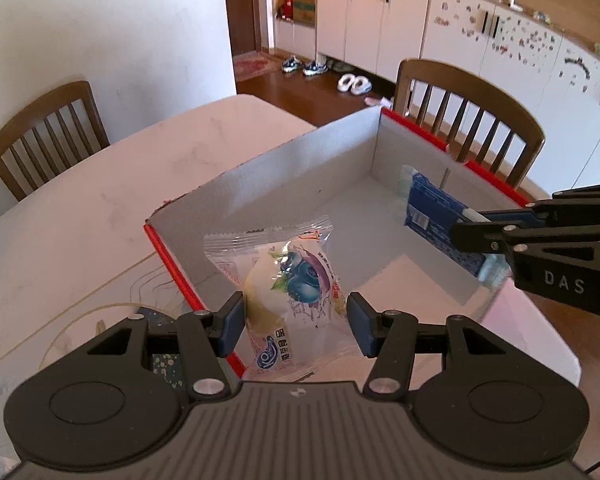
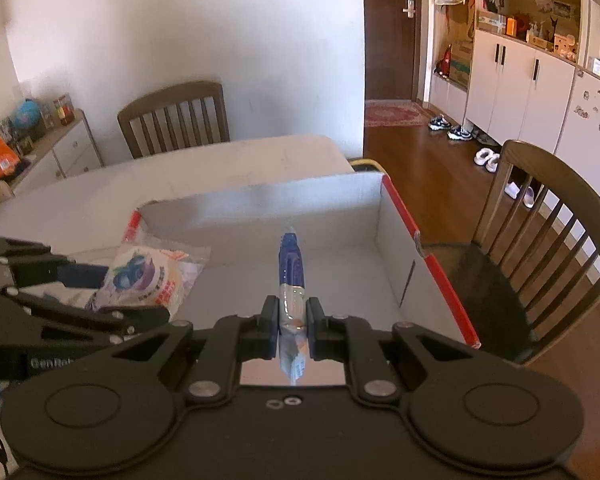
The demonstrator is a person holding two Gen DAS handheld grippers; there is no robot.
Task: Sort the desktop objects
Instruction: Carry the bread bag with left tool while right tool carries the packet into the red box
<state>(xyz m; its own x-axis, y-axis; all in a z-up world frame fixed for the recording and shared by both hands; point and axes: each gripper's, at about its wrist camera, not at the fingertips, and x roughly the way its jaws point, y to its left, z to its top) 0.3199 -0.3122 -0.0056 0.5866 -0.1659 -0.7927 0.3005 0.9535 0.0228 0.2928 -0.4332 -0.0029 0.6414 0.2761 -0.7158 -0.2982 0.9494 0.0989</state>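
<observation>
A clear-wrapped round pastry with a blueberry print (image 1: 288, 276) hangs over the near left corner of an open cardboard box (image 1: 300, 168) with red outer sides. My left gripper (image 1: 296, 320) is shut on this packet, one pad on each side. The right wrist view shows the same packet (image 2: 148, 276) in the left gripper (image 2: 120, 296), by the box's left rim. My right gripper (image 2: 293, 320) is shut on a flat blue snack packet (image 2: 291, 264), seen edge-on above the inside of the box (image 2: 260, 208). The left wrist view shows that blue packet (image 1: 428, 212) sticking out of the right gripper (image 1: 474, 236) over the box's right side.
The box stands on a pale marble-look table (image 1: 100, 200). Wooden chairs stand at the far left (image 1: 44, 128) and behind the box (image 1: 472, 120); one chair (image 2: 560, 220) is close to the box's right side. A dark speckled item (image 1: 166, 360) lies under the left gripper.
</observation>
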